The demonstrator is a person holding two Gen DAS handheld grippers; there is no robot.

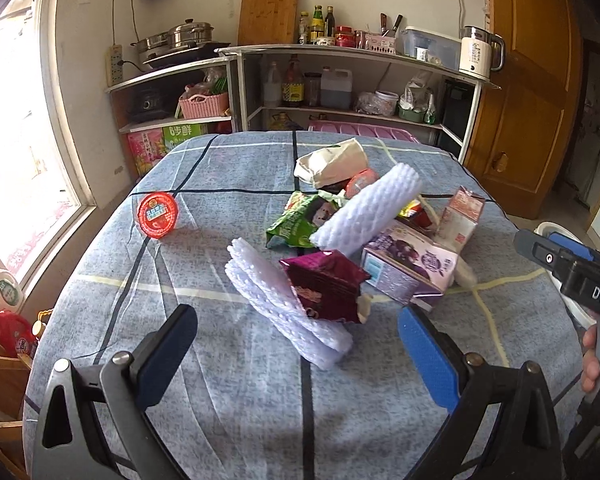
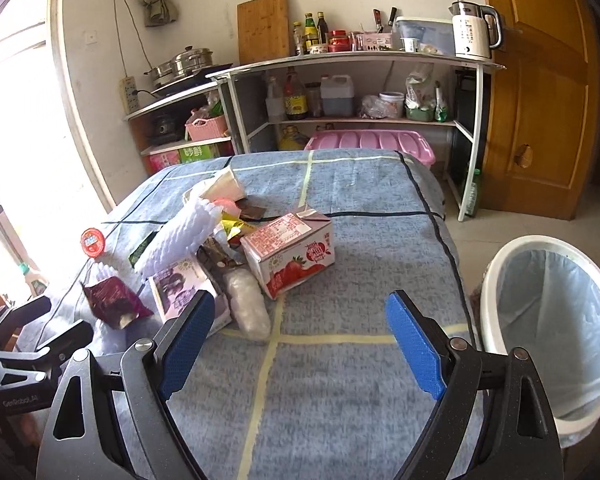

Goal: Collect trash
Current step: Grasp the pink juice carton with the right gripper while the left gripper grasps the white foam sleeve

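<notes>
Trash lies piled mid-table: a maroon wrapper (image 1: 326,286), white foam netting (image 1: 284,308), a second foam net (image 1: 366,210), a green snack bag (image 1: 300,220), a purple carton (image 1: 410,266), a beige bag (image 1: 334,162). A red jelly cup (image 1: 157,214) sits apart at the left. My left gripper (image 1: 296,344) hangs open just before the foam netting, holding nothing. In the right wrist view a strawberry milk carton (image 2: 290,254) and a clear plastic roll (image 2: 248,304) lie ahead of my right gripper (image 2: 300,326), which is open and empty. A white bin (image 2: 552,332) with a liner stands right of the table.
The table wears a blue checked cloth (image 1: 228,392). Behind it stand white shelves (image 2: 356,120) with bottles, pots, a kettle (image 2: 474,30) and a pink lid (image 2: 370,142). A wooden door (image 2: 540,92) is at the right, a bright window at the left.
</notes>
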